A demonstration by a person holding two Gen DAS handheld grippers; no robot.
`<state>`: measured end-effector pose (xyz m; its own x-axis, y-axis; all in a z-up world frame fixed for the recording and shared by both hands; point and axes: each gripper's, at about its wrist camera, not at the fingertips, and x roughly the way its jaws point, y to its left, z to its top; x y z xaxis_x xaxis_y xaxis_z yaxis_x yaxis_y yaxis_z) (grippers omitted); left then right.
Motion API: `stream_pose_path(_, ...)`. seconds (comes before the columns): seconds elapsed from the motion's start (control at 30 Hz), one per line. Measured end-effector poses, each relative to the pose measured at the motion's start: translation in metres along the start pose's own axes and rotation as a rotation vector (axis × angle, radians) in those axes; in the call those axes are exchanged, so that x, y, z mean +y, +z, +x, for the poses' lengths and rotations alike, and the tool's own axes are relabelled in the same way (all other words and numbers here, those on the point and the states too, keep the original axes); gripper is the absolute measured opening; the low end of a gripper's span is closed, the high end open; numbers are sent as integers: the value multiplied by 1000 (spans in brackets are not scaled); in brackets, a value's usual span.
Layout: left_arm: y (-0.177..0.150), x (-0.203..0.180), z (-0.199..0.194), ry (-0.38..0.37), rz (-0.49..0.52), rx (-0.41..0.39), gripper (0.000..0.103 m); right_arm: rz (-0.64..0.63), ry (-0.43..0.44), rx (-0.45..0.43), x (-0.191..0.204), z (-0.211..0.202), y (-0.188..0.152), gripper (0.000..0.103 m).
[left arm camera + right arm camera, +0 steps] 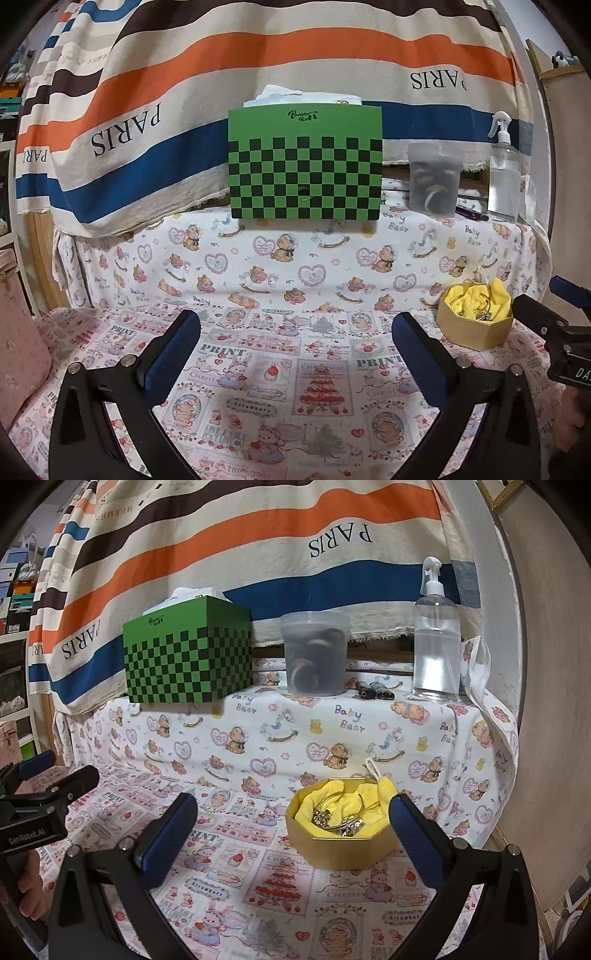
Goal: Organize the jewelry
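A gold octagonal box (343,849) lined with yellow cloth (340,797) sits on the patterned tablecloth and holds gold bracelets (340,818) with sparkly charms. My right gripper (293,806) is open and empty, its right finger beside the box's right side. The box also shows in the left wrist view (474,328), to the right of my left gripper (295,326), which is open and empty over bare cloth. The right gripper's fingers (532,310) show at the right edge of the left wrist view.
On a raised shelf behind stand a green checkered tissue box (188,653), a translucent tub (314,653), a clear spray bottle (436,642) and small dark items (373,692). A striped PARIS cloth (229,554) hangs behind. A wall (546,701) is on the right.
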<state>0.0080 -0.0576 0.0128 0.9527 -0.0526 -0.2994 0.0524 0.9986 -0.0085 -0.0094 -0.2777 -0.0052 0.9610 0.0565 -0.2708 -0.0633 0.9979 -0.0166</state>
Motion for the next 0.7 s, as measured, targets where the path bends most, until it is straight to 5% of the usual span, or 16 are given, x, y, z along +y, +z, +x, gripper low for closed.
stream_pose_path(0.7,0,-2,-1,-2,3,5,103,-6,6,7,1,0,0,103)
